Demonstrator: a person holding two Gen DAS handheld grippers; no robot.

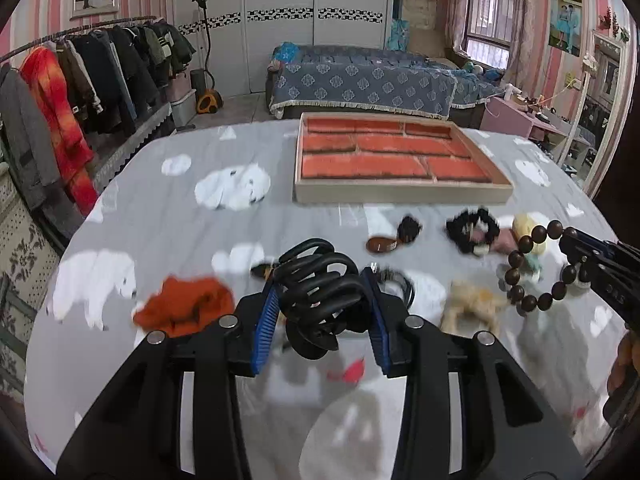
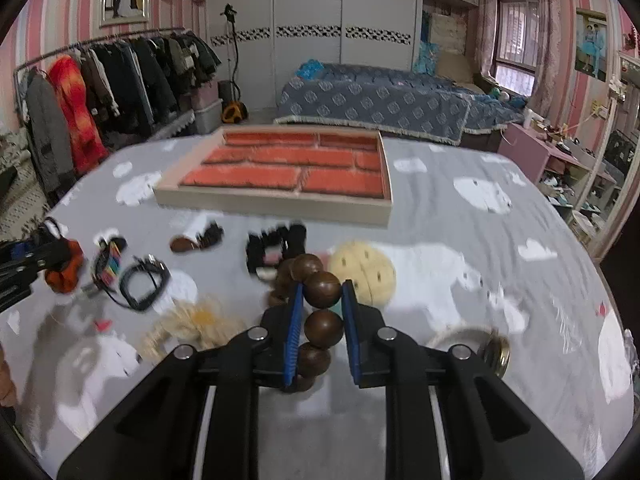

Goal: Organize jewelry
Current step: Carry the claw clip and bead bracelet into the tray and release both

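Right wrist: round wooden beads (image 2: 322,289) (glossy)

Soft window daylight, motion-blurred tabletop, strong fisheye bending at edges

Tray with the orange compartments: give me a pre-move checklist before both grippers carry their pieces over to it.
1. Left gripper clamped on black hair claw: ok.
2. Right gripper clamped on wooden bead bracelet: ok.
3. Bracelet hanging clear of the bedspread: ok.
4. Tray compartments free to receive pieces: ok.
5. Path to tray unobstructed: ok.
6. Which compartment suits each piece: cannot tell.
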